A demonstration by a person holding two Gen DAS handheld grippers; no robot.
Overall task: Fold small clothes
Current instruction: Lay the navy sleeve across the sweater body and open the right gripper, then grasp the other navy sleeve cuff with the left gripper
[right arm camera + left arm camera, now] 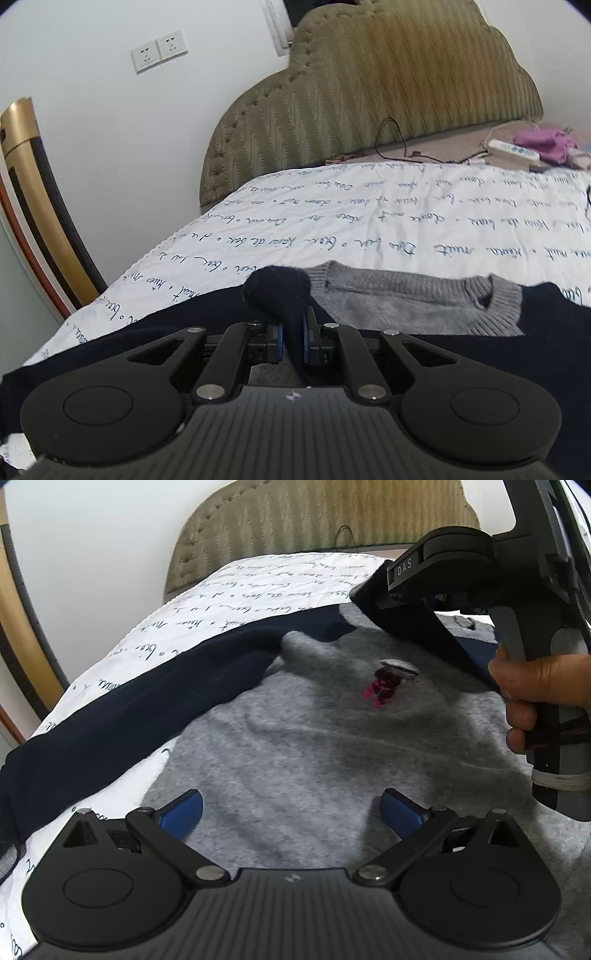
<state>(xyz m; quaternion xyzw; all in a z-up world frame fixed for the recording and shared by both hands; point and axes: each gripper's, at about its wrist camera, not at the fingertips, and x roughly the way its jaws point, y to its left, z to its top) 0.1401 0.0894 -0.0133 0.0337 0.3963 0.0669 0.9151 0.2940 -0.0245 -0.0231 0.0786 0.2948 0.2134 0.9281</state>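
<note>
Pinching a navy sleeve (275, 291) at lower centre, the right gripper (291, 341) was clamped, the left gripper (291, 810) gaped empty over the soft, limp sweater (314, 738) on the bed (369, 206), best gripped at edges.

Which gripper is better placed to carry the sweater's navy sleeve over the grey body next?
Right. The right gripper is shut on the navy knit sleeve, lifted above the grey knit sweater body. The left gripper hovers open, holding nothing.

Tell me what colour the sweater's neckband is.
Grey ribbed knit; the neckband shows best in the right wrist view.
</note>
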